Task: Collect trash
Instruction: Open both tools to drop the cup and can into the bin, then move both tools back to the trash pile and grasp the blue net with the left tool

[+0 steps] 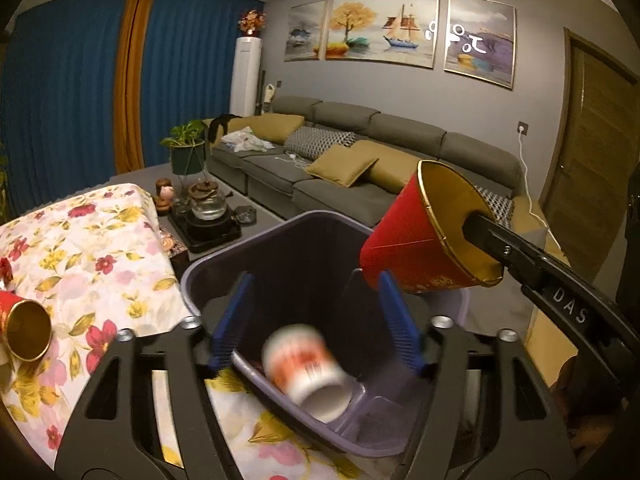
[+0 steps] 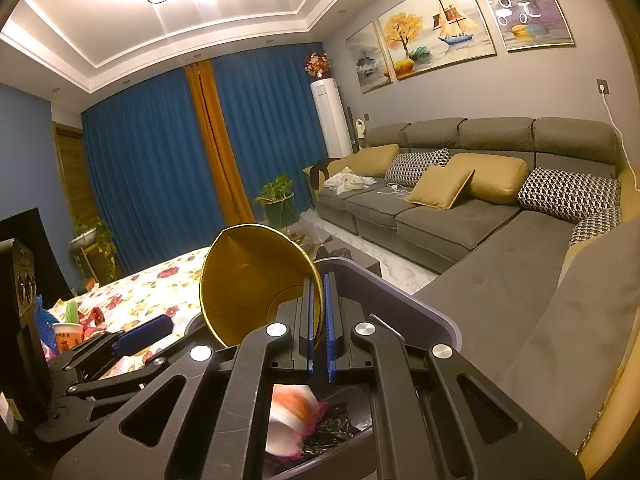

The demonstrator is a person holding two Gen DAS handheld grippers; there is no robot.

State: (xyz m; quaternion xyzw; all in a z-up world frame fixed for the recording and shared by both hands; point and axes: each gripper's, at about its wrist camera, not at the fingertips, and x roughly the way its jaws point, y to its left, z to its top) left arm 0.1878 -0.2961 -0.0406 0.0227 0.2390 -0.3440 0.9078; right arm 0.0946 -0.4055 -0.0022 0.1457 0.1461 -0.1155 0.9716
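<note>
At centre frame, the right gripper (image 2: 319, 320), jaws clamped on a red paper cup (image 1: 424, 240), hovers over the purple bin (image 1: 280, 240); left gripper (image 1: 316, 320) agape above a binned white cup (image 1: 308, 368); another red cup (image 1: 24, 328) remains on the worktop (image 1: 100, 248).

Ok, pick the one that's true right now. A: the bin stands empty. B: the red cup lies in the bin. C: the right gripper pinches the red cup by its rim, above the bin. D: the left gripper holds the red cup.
C: the right gripper is shut on the rim of the red cup, which hangs over the purple bin, while the left gripper stands open above a blurred white cup inside.
</note>
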